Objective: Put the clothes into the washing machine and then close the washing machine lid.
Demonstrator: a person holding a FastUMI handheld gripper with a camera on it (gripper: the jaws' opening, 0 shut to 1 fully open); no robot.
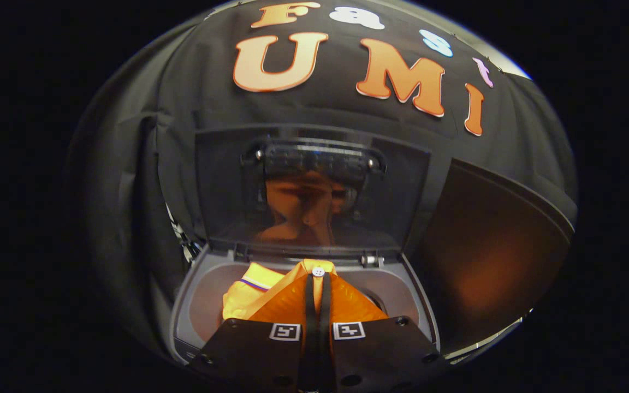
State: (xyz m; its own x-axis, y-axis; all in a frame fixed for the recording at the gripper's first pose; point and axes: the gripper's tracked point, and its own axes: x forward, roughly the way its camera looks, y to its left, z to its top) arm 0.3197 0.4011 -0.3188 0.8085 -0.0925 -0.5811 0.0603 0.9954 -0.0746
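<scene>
Orange garment pinched in claw, washer lid upright beyond

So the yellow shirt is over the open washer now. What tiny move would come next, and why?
Probably open the fingers. The hand-held gripper is pinched on the yellow garment, which already hangs over the washing machine's tub, and the lid stands upright.

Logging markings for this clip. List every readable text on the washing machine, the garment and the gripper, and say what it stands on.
Readable words or numbers: none.
washing machine: no label legible on its rim or open lid.
yellow garment: striped trim, no print.
gripper: two square black-and-white markers, patterns rather than text; fingers shut on the yellow garment.
</scene>
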